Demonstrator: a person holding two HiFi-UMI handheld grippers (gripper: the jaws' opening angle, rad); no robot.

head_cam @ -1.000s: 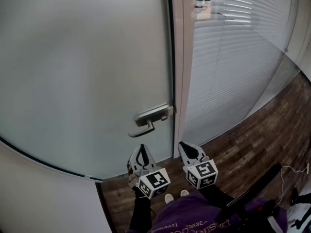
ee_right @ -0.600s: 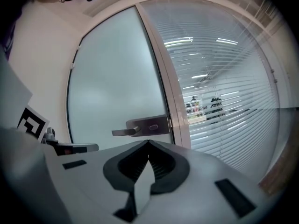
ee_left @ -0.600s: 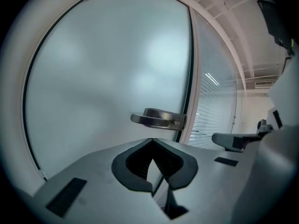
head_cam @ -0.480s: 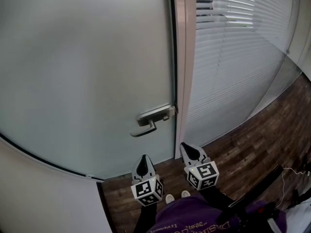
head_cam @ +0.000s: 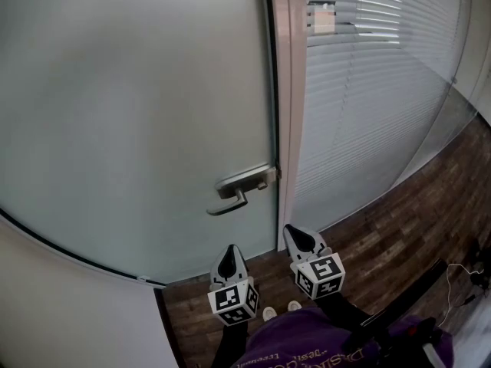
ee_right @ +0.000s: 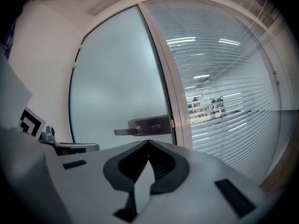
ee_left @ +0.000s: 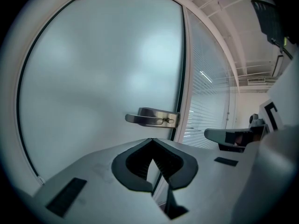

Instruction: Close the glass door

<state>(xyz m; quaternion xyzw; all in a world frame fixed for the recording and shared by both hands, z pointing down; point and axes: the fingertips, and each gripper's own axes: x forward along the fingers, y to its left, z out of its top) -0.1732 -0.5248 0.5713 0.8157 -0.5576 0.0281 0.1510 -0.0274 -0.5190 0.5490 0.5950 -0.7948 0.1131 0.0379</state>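
Observation:
The frosted glass door (head_cam: 138, 113) fills the left of the head view and stands closed against its pale frame (head_cam: 290, 106). A metal lever handle (head_cam: 239, 188) sits at the door's right edge; it also shows as the handle (ee_left: 152, 118) in the left gripper view and the handle (ee_right: 145, 126) in the right gripper view. My left gripper (head_cam: 229, 256) hangs below the handle, shut and empty, its tips (ee_left: 151, 140) together. My right gripper (head_cam: 295, 235) is beside it, under the frame, also shut with nothing in it (ee_right: 148, 143). Neither touches the door.
A glass wall with white blinds (head_cam: 368, 90) runs to the right of the frame. Dark wood flooring (head_cam: 399, 228) lies below it. A pale wall (head_cam: 69, 313) borders the door at lower left. The person's shoes (head_cam: 278, 310) and purple top (head_cam: 307, 343) show at the bottom.
My left gripper has rolled upright and shifted slightly right and down since a second ago. The right gripper, the door and its handle have stayed put.

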